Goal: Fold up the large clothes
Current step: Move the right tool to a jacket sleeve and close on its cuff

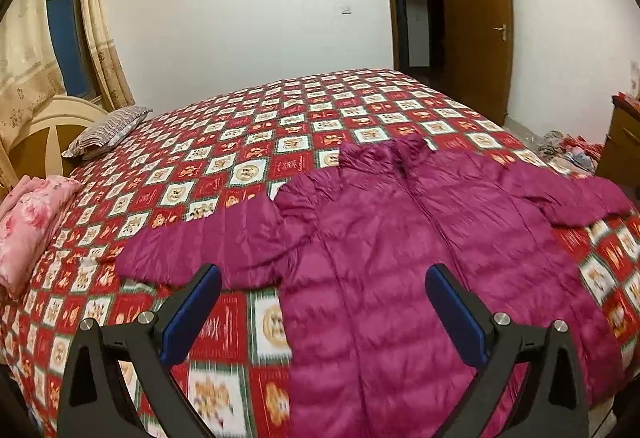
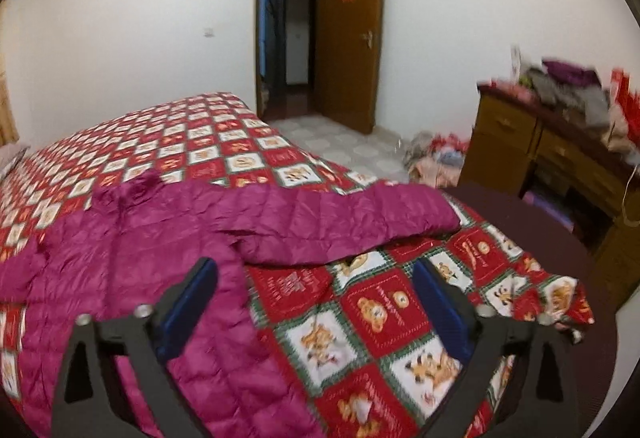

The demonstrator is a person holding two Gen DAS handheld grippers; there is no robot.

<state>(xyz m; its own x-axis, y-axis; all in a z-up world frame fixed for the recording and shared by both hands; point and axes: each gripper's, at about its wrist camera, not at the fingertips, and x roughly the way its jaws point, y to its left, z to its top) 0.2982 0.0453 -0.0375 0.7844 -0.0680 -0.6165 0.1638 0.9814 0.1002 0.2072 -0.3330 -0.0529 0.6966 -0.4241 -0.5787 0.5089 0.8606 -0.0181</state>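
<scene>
A magenta puffer jacket [image 1: 384, 230] lies flat, front up, on the red patterned bedspread [image 1: 248, 142], both sleeves spread out. My left gripper [image 1: 322, 278] is open and empty, held above the jacket's lower left part near the left sleeve [image 1: 192, 246]. In the right wrist view the jacket [image 2: 132, 246] lies at the left, its right sleeve [image 2: 340, 222] stretching right. My right gripper [image 2: 316, 274] is open and empty, over the jacket's right hem edge and the bedspread [image 2: 360, 318].
A folded pink quilt [image 1: 28, 226] and a striped pillow [image 1: 104, 130] lie at the bed's left by the headboard. A wooden dresser [image 2: 560, 166] piled with clothes stands to the right, with a clothes heap [image 2: 436, 154] on the floor. An open door [image 2: 348, 38] is behind the bed.
</scene>
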